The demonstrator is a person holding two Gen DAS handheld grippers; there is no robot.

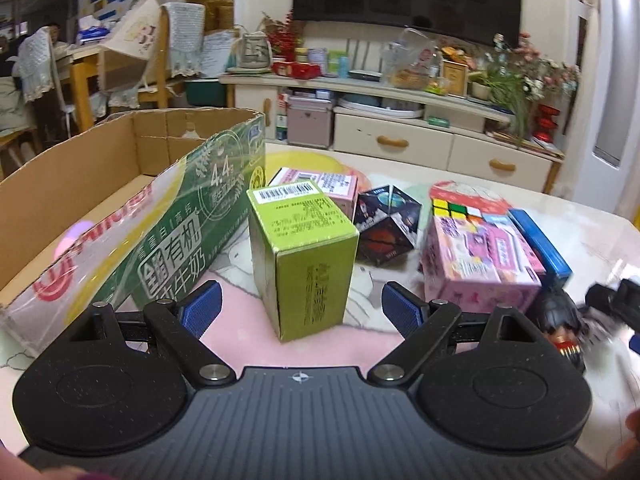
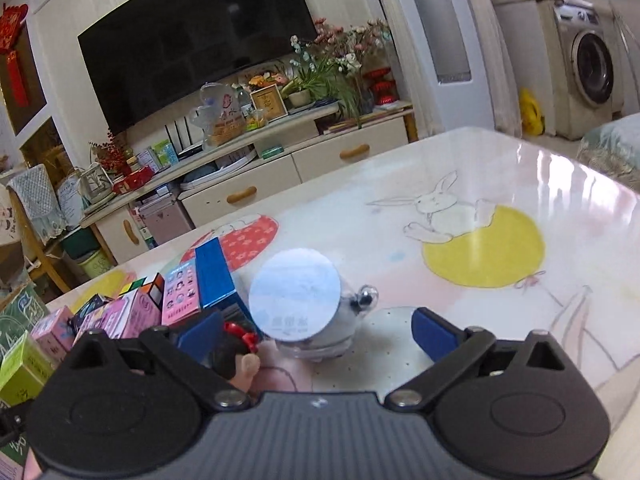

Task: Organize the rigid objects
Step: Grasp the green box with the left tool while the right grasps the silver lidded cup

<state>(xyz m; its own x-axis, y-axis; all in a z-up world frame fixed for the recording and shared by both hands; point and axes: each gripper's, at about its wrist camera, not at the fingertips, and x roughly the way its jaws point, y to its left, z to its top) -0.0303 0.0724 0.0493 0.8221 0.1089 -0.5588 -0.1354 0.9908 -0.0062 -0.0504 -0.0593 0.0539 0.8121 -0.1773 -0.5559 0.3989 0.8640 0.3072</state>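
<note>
The left gripper [image 1: 301, 307] hangs over the counter [image 2: 520, 184] with its jaws spread wide, and an upright olive-green carton [image 1: 306, 258] stands just ahead of them, centred on the gap but not between the pads. To its left lies an open cardboard milk box [image 1: 132, 200]. Behind the carton sit a pink box [image 1: 320, 184], a dark folding puzzle cube [image 1: 386, 222], a Rubik's cube [image 1: 452, 206] resting on a large pink toy box [image 1: 480, 268], and a blue box [image 1: 540, 240].

The right gripper [image 2: 316, 330] also has its jaws wide apart; a clear round container with a white lid [image 2: 298, 298] lies in the gap, touched by neither pad. A dark-haired doll figure [image 2: 236, 354] lies against the left blue pad.
</note>
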